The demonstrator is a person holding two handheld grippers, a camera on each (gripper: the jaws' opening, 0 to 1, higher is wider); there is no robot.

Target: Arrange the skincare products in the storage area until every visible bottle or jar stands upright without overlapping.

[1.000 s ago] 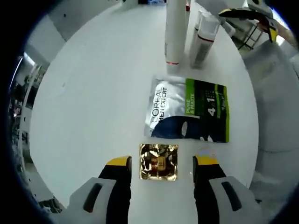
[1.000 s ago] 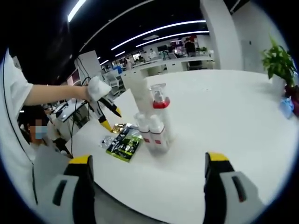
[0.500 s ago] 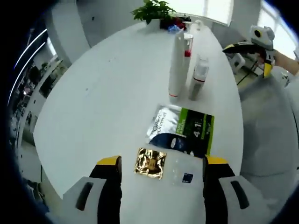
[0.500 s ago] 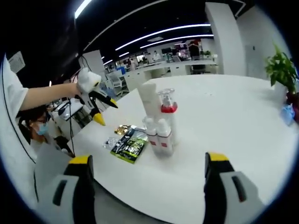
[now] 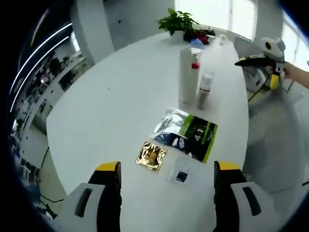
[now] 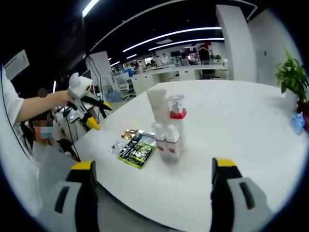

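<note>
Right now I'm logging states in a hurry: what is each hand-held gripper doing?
Left hand-held gripper: open, holding nothing, above the table.
Right hand-held gripper: open, holding nothing.

Bright even ceiling-strip light, window glare, soft shadows, fisheye-warped edges, mild blur.

white table (image 5: 111,101), potted plant (image 5: 177,20), perhaps sachets (image 5: 187,134)

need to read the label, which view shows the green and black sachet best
The left gripper view: it looks down on the green and black sachet, so its whole printed face shows. The right gripper view catches the sachet side-on and small beside the bottles.
</note>
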